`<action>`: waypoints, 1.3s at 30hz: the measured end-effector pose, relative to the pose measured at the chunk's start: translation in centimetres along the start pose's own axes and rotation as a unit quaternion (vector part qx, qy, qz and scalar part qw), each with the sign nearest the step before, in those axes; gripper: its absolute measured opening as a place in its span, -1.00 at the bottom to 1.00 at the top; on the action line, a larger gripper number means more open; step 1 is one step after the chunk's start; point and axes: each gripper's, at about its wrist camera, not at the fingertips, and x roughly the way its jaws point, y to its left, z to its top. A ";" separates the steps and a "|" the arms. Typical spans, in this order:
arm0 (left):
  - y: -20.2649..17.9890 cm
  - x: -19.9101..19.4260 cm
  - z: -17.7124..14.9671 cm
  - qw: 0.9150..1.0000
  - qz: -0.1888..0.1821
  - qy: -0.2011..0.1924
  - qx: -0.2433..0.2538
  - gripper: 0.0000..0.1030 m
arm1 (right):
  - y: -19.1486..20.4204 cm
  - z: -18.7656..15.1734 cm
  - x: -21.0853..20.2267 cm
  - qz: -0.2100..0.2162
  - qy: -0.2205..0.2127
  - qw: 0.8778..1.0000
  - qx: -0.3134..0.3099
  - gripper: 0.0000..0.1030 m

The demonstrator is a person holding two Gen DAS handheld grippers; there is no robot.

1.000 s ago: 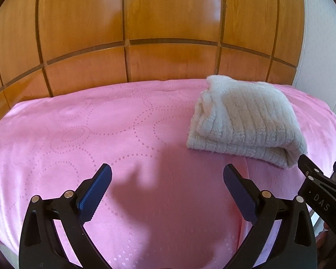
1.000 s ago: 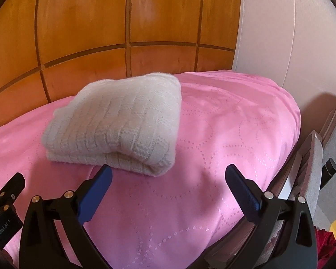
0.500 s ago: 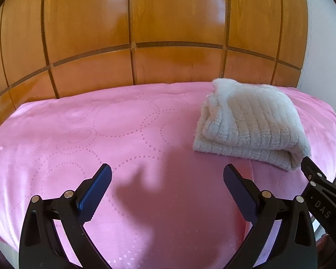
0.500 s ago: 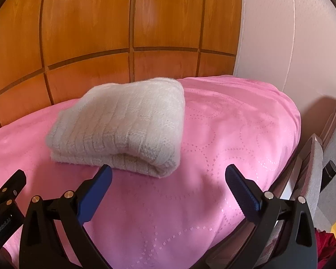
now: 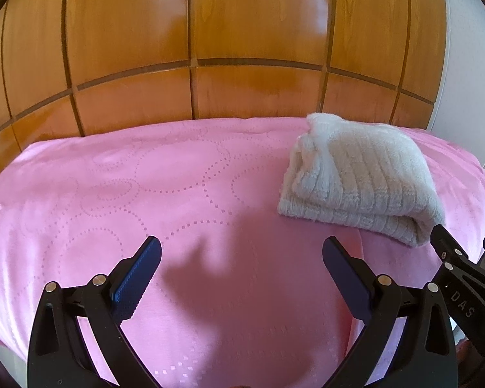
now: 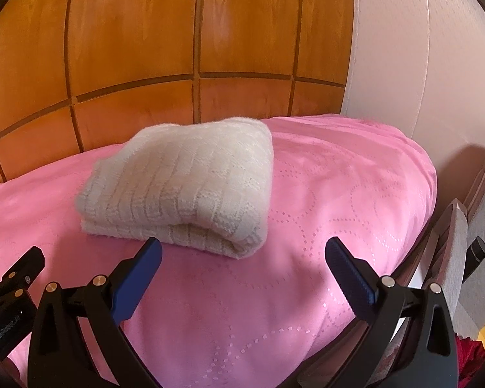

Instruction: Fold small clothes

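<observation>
Left gripper [image 5: 242, 255] jaws spread, empty, over pink bedspread [image 5: 145, 194]; folded cream knit [image 5: 359, 177] ahead-right, right gripper's tip beside it. Right gripper [image 6: 243, 255] jaws spread, empty; knit [image 6: 184, 184] just ahead-left, wooden headboard [image 6: 177, 48] behind, chair [image 6: 452, 242] right.
</observation>
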 end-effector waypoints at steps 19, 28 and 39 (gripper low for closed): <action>-0.3 -1.1 -0.1 1.000 -0.015 -0.012 -0.004 0.92 | 0.6 -0.2 -0.7 0.002 0.001 1.000 0.003 0.95; -0.3 -1.0 0.0 1.000 -0.015 -0.012 -0.007 0.92 | 0.7 -0.5 -0.8 0.002 0.004 1.000 0.001 0.96; 0.0 -1.2 0.3 1.000 -0.017 -0.016 -0.008 0.92 | 0.7 -0.6 -0.8 0.001 0.006 1.000 0.005 0.96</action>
